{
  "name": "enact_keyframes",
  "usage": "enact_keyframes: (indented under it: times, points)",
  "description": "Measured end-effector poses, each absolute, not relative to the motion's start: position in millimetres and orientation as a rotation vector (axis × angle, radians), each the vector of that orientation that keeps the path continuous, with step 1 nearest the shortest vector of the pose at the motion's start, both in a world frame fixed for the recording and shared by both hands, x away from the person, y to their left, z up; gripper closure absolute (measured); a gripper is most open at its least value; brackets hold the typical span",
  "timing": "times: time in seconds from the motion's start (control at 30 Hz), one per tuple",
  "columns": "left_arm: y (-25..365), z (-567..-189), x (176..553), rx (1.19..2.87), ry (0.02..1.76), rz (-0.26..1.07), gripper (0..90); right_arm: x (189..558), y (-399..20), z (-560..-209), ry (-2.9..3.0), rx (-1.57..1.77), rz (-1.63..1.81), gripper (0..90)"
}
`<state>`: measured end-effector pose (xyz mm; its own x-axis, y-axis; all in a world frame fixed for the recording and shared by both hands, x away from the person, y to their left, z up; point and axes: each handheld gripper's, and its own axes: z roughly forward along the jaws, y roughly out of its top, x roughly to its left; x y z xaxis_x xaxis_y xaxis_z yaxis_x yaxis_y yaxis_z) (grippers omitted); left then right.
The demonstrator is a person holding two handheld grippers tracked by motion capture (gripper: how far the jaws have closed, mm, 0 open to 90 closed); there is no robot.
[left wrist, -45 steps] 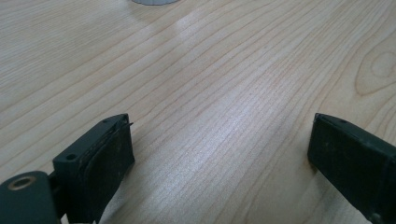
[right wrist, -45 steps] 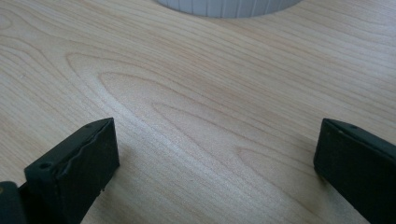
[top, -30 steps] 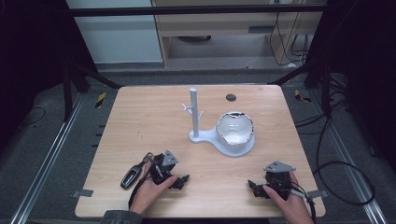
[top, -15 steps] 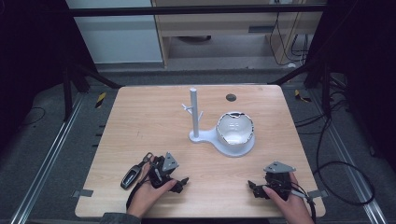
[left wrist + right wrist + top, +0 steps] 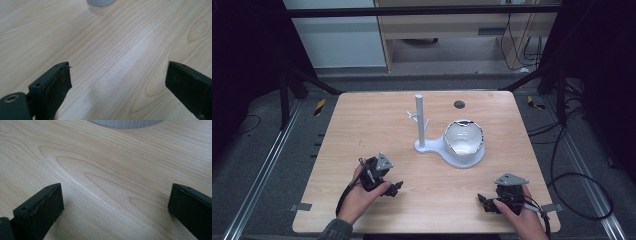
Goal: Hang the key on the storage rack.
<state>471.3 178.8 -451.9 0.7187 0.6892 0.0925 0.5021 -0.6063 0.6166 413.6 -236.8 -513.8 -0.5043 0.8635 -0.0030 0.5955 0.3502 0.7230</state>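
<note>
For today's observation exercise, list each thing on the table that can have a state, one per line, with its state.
left gripper: open, nothing between its fingers, held above the table
right gripper: open, nothing between its fingers
white stand: upright, nothing hung on its pegs
white bowl: upright on the stand's base

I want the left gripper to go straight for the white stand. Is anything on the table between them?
Nothing visible: bare wooden table lies between the open left gripper and the white stand.
</note>
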Motion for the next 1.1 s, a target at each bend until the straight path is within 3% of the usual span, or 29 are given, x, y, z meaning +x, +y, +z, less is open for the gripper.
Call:
enact_keyframes:
  times: [0.3,0.47,0.67,1.1]
  points:
    - [192,-437,489,2.536,0.943,0.401,6.0,414,-237,-514,2.240,1.275,0.954,0.4]
    - [201,-433,496,2.591,1.011,0.304,6.1,414,-238,-514,2.242,1.273,0.953,0.4]
    - [206,-430,510,2.647,1.070,0.295,6.5,414,-238,-514,2.243,1.271,0.954,0.4]
    - [212,-437,524,2.700,1.209,0.260,19.6,414,-238,-513,2.249,1.280,0.959,0.4]
